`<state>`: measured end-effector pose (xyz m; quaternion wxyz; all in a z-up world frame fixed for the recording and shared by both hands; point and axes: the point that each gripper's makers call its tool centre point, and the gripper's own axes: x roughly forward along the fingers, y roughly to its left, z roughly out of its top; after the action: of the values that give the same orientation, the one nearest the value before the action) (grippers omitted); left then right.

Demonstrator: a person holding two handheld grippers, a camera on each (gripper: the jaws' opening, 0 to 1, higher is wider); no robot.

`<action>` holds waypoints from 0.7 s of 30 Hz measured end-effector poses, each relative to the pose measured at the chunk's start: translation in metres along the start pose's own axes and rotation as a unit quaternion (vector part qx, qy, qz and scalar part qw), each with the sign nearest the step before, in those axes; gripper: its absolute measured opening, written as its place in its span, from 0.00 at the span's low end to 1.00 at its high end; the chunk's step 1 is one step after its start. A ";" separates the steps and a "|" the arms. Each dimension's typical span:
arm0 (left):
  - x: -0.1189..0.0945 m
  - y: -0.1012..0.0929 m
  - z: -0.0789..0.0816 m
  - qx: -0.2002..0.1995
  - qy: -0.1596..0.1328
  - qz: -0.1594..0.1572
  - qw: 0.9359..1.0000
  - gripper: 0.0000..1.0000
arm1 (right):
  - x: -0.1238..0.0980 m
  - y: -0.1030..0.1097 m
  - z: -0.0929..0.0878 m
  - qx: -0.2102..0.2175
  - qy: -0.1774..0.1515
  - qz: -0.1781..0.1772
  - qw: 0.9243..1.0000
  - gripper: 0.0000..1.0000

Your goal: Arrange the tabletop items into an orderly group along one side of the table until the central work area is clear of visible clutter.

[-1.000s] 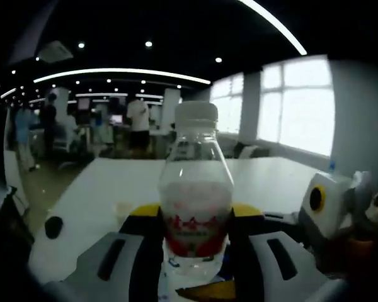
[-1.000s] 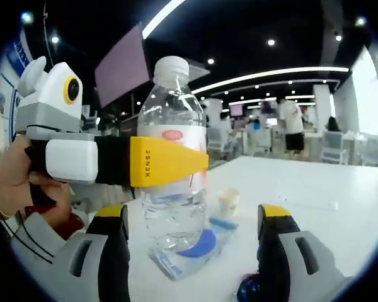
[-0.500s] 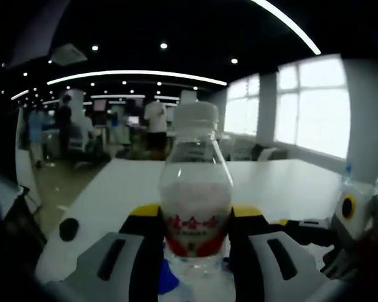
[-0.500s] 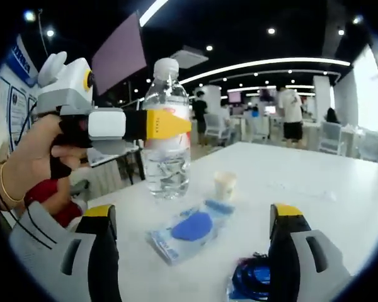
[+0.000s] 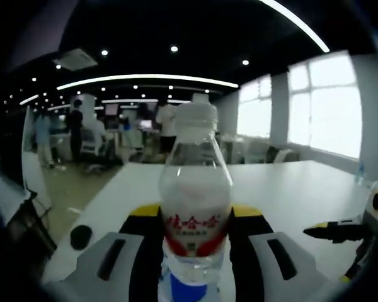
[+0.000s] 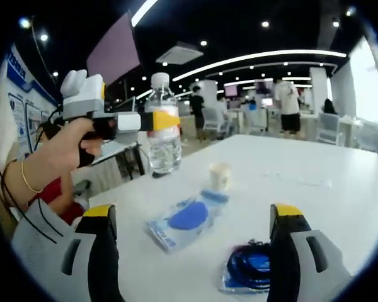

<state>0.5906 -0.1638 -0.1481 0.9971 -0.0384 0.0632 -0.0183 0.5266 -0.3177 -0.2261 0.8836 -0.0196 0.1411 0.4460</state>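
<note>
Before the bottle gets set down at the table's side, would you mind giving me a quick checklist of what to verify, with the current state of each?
1. Left gripper shut on the water bottle: ok.
2. Bottle upright, cap on: ok.
3. Bottle lifted clear of the table: ok, in the right gripper view.
4. Right gripper open and holding nothing: ok.
5. Central area free of clutter: not ok; the blue packet, small cup and blue cable bundle lie there.
6. Free spot at the chosen table edge: cannot tell.
</note>
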 end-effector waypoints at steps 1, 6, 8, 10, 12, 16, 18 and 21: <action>0.001 0.001 -0.001 0.002 0.001 0.000 1.000 0.36 | 0.001 -0.002 -0.003 0.004 0.002 -0.002 1.000 0.99; 0.013 0.015 -0.008 -0.002 0.006 0.005 1.000 0.36 | 0.004 -0.009 -0.009 0.013 0.005 -0.008 1.000 0.99; 0.018 0.021 -0.009 -0.005 0.000 0.008 1.000 0.36 | 0.004 -0.011 -0.012 0.014 0.006 -0.011 1.000 0.99; 0.025 0.030 -0.014 -0.005 0.002 0.018 1.000 0.36 | 0.004 -0.019 -0.013 0.032 0.002 -0.027 0.999 0.99; 0.030 0.038 -0.017 0.006 0.004 0.026 1.000 0.36 | 0.003 -0.024 -0.015 0.040 0.001 -0.029 0.999 0.97; 0.040 0.055 -0.020 0.007 -0.001 0.045 0.999 0.36 | 0.003 -0.030 -0.019 0.052 0.003 -0.035 0.998 0.99; 0.046 0.059 -0.021 0.009 -0.003 0.046 0.999 0.36 | 0.003 -0.032 -0.023 0.060 0.007 -0.039 0.997 0.99; 0.051 0.067 -0.020 0.004 -0.004 0.059 0.998 0.36 | 0.005 -0.034 -0.028 0.066 0.014 -0.042 0.997 0.99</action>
<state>0.6409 -0.1010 -0.1794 0.9968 -0.0303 0.0613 0.0404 0.5498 -0.3389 -0.2578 0.8988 0.0266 0.1818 0.3980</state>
